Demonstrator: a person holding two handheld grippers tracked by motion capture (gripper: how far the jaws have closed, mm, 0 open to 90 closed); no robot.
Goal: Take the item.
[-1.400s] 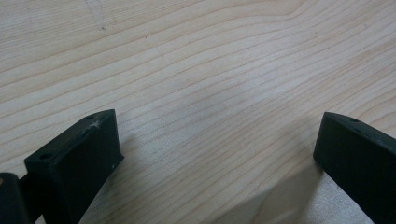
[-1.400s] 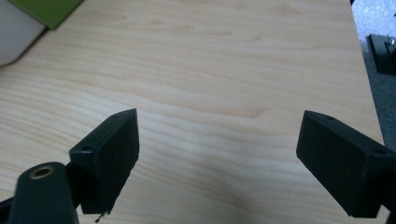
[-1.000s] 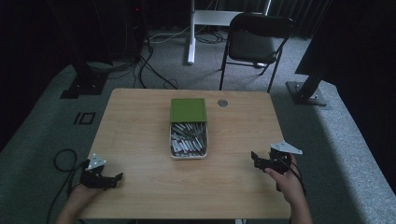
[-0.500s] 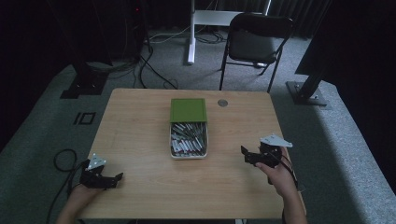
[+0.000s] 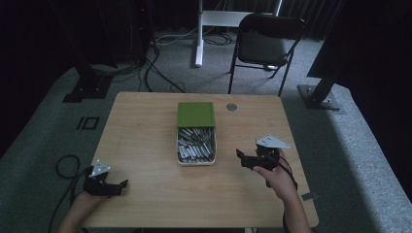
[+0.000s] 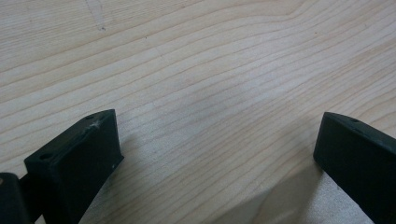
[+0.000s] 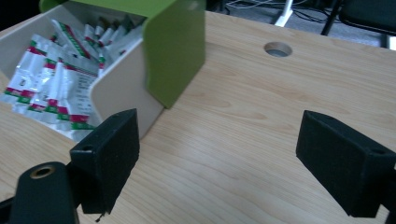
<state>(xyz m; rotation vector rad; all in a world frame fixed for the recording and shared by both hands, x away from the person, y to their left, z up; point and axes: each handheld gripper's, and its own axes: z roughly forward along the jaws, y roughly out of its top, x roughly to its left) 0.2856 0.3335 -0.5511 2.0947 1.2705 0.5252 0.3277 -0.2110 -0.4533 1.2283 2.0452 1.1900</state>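
Observation:
A white box (image 5: 195,160) with a green lid (image 5: 195,114) slid half back stands mid-table, full of several white sachets (image 5: 194,145) with red and green print. My right gripper (image 5: 244,158) is open to the right of the box, jaws pointing at it, nothing between them. In the right gripper view the box (image 7: 119,91), its lid (image 7: 175,51) and the sachets (image 7: 51,84) lie just ahead at the left. My left gripper (image 5: 119,185) rests open at the table's front left corner, over bare wood (image 6: 210,93).
A round cable hole (image 5: 231,107) sits in the wooden table (image 5: 145,136) behind the box, also seen as the hole (image 7: 278,49) in the right gripper view. A black folding chair (image 5: 265,43) and white stand (image 5: 199,34) are beyond the table.
My right gripper has moved left across the table toward the box. The left gripper has stayed put.

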